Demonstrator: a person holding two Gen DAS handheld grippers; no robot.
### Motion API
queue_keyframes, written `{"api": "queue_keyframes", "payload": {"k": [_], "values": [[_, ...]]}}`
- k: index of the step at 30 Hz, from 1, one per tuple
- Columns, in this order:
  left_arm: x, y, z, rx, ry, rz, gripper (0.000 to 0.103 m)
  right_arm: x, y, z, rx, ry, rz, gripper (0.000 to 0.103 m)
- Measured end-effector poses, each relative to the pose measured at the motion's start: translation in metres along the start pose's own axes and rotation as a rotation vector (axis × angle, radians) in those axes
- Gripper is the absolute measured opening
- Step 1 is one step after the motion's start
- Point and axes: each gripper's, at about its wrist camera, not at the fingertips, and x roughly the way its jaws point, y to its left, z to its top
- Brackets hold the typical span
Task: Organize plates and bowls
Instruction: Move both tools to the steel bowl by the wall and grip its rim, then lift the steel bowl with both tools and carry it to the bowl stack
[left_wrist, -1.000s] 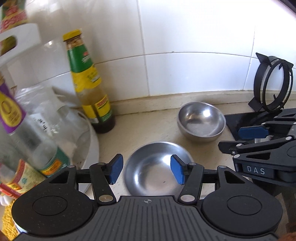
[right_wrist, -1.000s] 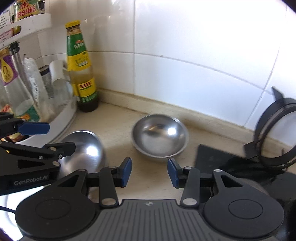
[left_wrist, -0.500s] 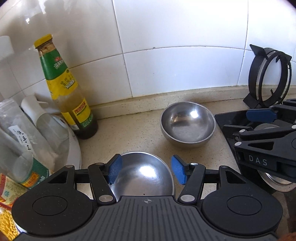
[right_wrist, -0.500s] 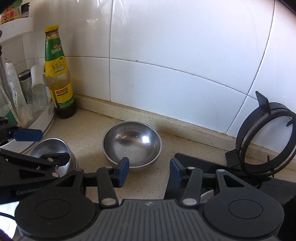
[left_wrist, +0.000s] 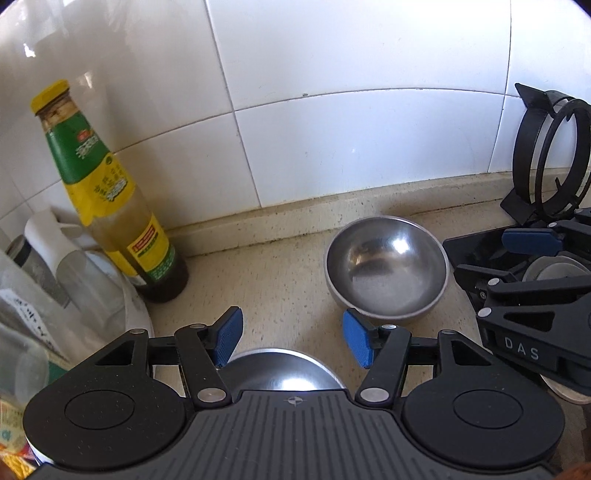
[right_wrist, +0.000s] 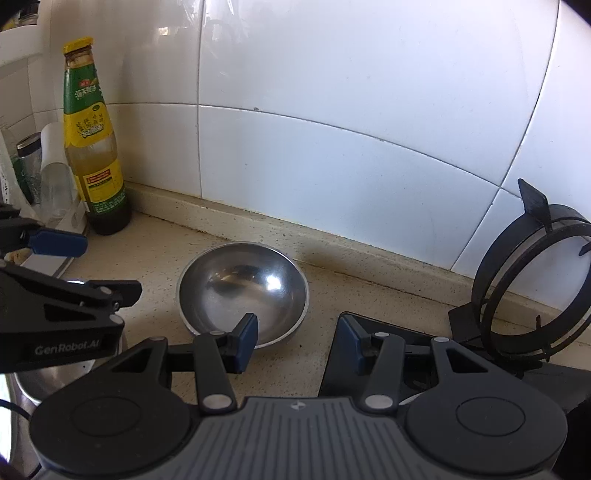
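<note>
A steel bowl (left_wrist: 386, 266) stands upright on the beige counter near the wall; it also shows in the right wrist view (right_wrist: 243, 293). A second steel bowl (left_wrist: 284, 371) lies just below my left gripper (left_wrist: 293, 341), mostly hidden by the gripper body; part of it shows in the right wrist view (right_wrist: 48, 376). My left gripper is open and empty above the near bowl's far rim. My right gripper (right_wrist: 297, 345) is open and empty, just right of the far bowl's front edge.
A sauce bottle (left_wrist: 110, 195) with a yellow cap stands by the wall at left. A white rack (left_wrist: 125, 314) with glasses and jars is at far left. A black stove top (right_wrist: 406, 354) and an upright black pan ring (right_wrist: 532, 288) are at right.
Both grippers have pulled back and risen. The near bowl has slid under my left gripper's body in view. The far bowl now sits farther left in the right wrist view.
</note>
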Motion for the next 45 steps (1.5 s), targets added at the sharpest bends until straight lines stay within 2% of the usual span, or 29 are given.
{"api": "queue_keyframes", "payload": {"k": [13,16,20,23,30,37,39,45], "values": [[0.036,0.012,0.027,-0.023,0.049,-0.025,0.068,0.038,-0.024,0.018,0.144,0.115,0.107,0.055],[0.043,0.010,0.031,-0.024,0.060,-0.035,0.068,0.047,-0.023,0.019,0.144,0.137,0.119,0.055],[0.060,0.005,0.036,-0.008,0.101,-0.056,0.068,0.062,-0.029,0.019,0.182,0.188,0.157,0.055],[0.075,0.006,0.040,-0.012,0.143,-0.069,0.062,0.071,-0.034,0.019,0.208,0.209,0.177,0.054],[0.104,0.006,0.039,-0.027,0.224,-0.130,0.047,0.093,-0.038,0.016,0.246,0.272,0.232,0.042],[0.115,0.000,0.039,-0.018,0.233,-0.164,0.036,0.107,-0.036,0.013,0.274,0.302,0.285,0.036],[0.119,-0.002,0.038,-0.018,0.250,-0.191,0.030,0.109,-0.036,0.013,0.284,0.304,0.299,0.036],[0.119,-0.005,0.034,-0.008,0.244,-0.197,0.031,0.110,-0.040,0.008,0.303,0.294,0.318,0.036]]}}
